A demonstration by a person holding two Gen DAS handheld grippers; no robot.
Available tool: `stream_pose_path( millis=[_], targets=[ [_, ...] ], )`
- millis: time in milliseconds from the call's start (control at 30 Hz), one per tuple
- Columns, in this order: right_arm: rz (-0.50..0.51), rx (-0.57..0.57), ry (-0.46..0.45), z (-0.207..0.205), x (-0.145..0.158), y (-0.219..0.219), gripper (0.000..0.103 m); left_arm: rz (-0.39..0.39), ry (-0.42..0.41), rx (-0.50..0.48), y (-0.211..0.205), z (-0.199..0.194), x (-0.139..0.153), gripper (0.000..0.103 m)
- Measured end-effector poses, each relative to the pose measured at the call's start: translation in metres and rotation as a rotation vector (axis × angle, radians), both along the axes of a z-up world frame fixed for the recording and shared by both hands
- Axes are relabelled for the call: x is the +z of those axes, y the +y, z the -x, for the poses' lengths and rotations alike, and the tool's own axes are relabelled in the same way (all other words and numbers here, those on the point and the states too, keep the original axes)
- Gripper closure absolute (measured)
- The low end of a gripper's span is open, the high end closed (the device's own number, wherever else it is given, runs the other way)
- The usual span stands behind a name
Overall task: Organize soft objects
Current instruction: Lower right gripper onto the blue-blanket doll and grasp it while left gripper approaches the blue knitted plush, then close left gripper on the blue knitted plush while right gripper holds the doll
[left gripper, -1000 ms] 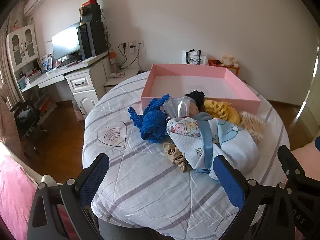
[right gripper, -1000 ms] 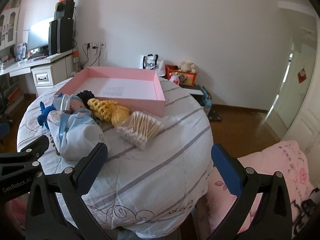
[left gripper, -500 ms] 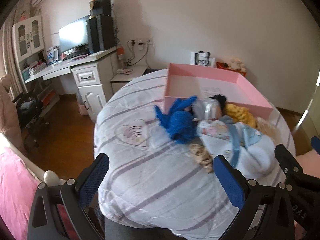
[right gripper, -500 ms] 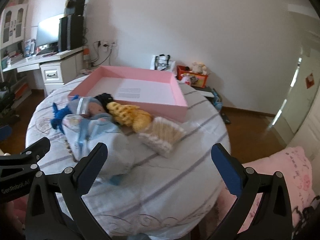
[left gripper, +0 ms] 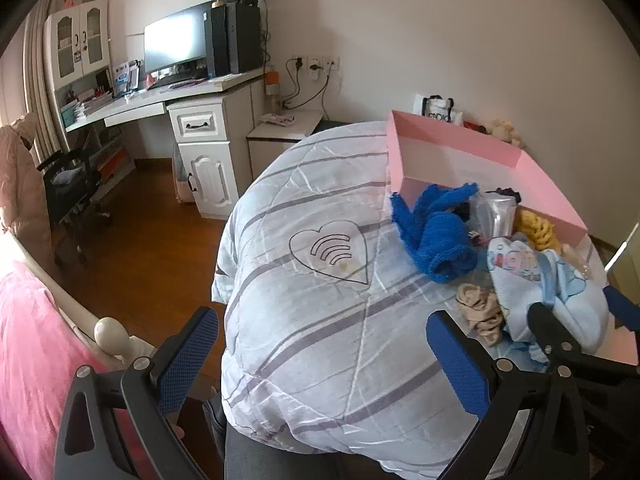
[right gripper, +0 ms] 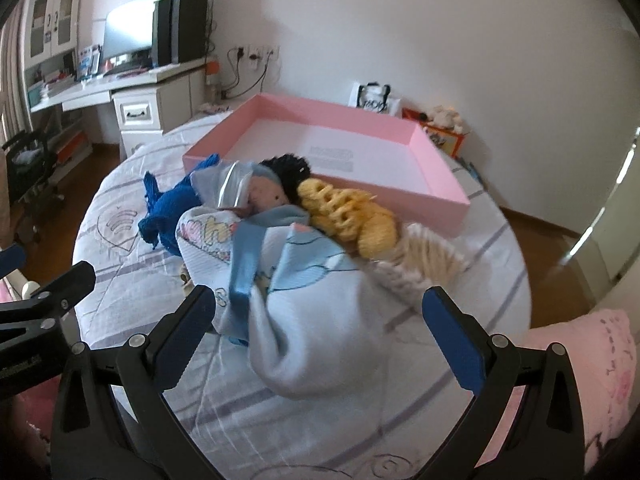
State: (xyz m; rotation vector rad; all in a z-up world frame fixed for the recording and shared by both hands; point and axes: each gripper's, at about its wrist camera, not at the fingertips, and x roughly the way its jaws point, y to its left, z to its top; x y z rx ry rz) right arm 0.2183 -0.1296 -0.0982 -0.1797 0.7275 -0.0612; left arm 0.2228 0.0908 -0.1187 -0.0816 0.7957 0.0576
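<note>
On a round table under a striped quilt [left gripper: 320,320] lies a pile of soft things in front of an empty pink tray [right gripper: 340,156] [left gripper: 552,196]. The pile holds a blue knitted piece [left gripper: 436,236] [right gripper: 172,208], a light blue printed cloth [right gripper: 304,292] [left gripper: 552,280], a yellow knitted piece [right gripper: 352,216], a doll with black hair [right gripper: 272,188], a beige scrunchie [left gripper: 480,312] and a pack of cotton swabs [right gripper: 420,256]. My right gripper [right gripper: 320,324] is open just before the light blue cloth. My left gripper [left gripper: 320,344] is open over bare quilt, left of the pile.
A white desk [left gripper: 160,104] with a monitor [left gripper: 176,44] stands at the back left. A black chair [left gripper: 68,184] is on the wooden floor. Pink bedding [left gripper: 28,340] lies at the near left and a pink cushion [right gripper: 580,360] at the near right.
The left gripper has swung left, so the pile now sits at its right edge. The right gripper has moved in toward the pile, which now looks larger and nearer.
</note>
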Motion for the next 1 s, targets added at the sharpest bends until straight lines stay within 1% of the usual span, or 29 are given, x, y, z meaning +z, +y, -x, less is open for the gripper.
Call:
stream_pose_path(
  millis=[67,133,167,233,267,333,367,433,667,833,1000],
  targets=[
    [0.007,0.012,0.012,-0.005,-0.005,0.004,0.003,0.007,0.008,0.002,0.003,-0.003,-0.001,0.000],
    [-0.008,0.035,0.023,-0.008,-0.009,0.006,0.018,0.014,0.014,0.002,0.003,-0.007,-0.003,0.000],
    [-0.022,0.043,0.024,-0.009,-0.010,0.005,0.019,0.015,0.017,0.001,0.004,-0.008,-0.003,0.000],
    [-0.034,0.054,0.011,-0.008,-0.009,0.003,0.029,0.016,0.024,-0.003,0.002,-0.010,-0.004,0.000],
    [-0.049,0.060,0.011,-0.008,-0.009,0.001,0.031,0.017,0.026,-0.006,0.000,-0.011,-0.004,0.000],
    [-0.101,0.072,0.013,-0.007,-0.007,-0.008,0.041,0.021,0.029,-0.016,-0.003,-0.012,-0.005,0.000],
    [-0.111,0.075,0.013,-0.007,-0.006,-0.012,0.042,0.024,0.028,-0.020,-0.004,-0.013,-0.004,0.000],
    [-0.126,0.068,0.004,-0.006,-0.002,-0.018,0.049,0.026,0.024,-0.030,-0.008,-0.013,-0.002,0.000],
    [-0.177,0.035,-0.083,0.008,0.019,-0.045,0.053,0.027,0.008,-0.070,-0.026,-0.013,0.006,0.000],
    [-0.170,-0.045,-0.139,0.018,0.033,-0.066,0.053,0.029,0.003,-0.080,-0.036,-0.022,0.011,0.000],
    [-0.185,-0.105,-0.137,0.011,0.035,-0.091,0.053,0.022,0.019,-0.083,-0.041,-0.041,0.010,0.000]
  ],
)
